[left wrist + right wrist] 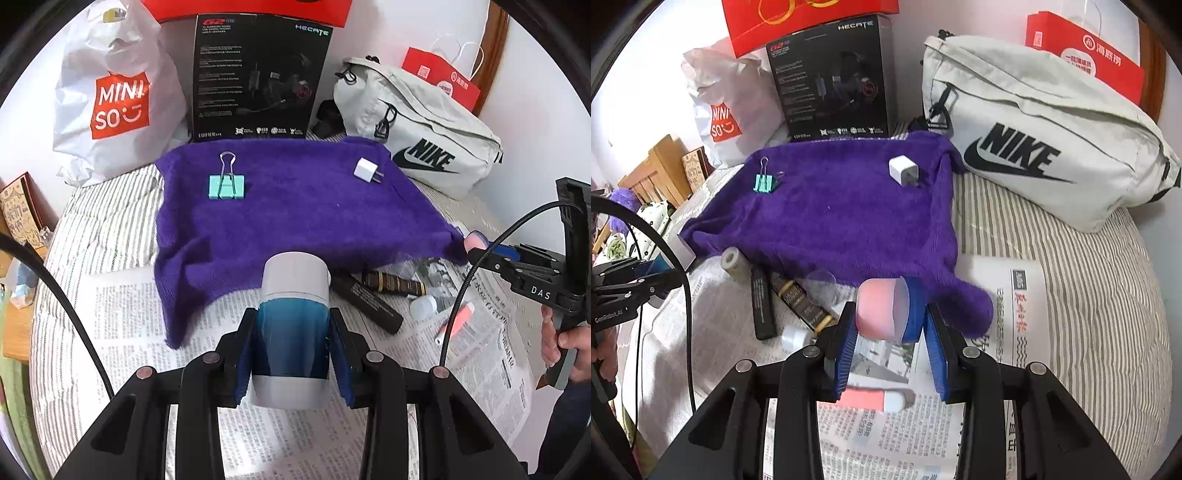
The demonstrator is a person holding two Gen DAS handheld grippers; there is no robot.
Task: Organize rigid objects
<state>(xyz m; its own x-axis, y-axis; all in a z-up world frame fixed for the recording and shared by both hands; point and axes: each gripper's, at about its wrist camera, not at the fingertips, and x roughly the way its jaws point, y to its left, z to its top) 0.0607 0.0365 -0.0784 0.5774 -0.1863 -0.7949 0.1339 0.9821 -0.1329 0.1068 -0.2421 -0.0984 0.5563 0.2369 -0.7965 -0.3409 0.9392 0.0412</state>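
A: Between the left fingers (291,347) a blue-and-white bottle (293,325) is clamped, its long axis running straight out along the fingers, white cap end farthest away.

B: And the other side?

A: A pink jar (882,310) with a blue lid is gripped by the right fingers (890,339), its axis lying across them, lid toward the right finger.

B: Where is the drop zone judged to be?

A: Ahead of both pairs of fingers, on the purple towel (295,206). A green clip (226,186) lies at its far left and a white charger (365,169) at its far right. The middle between them is bare, so that gap is probably what the move turns on. Neither hand is clearly nearer.

B: What is in the way?

A: Just past the right fingers and to their left, at the towel's near edge, black tubes (762,302), a small white cap (794,336) and a grey roll (733,264) are left on the newspaper (1027,295). A pink tube (875,400) lies under the right fingers. Beyond the towel a black box (258,74), a white shopping bag (114,96) and a Nike bag (417,125) close off the far side of the bed.
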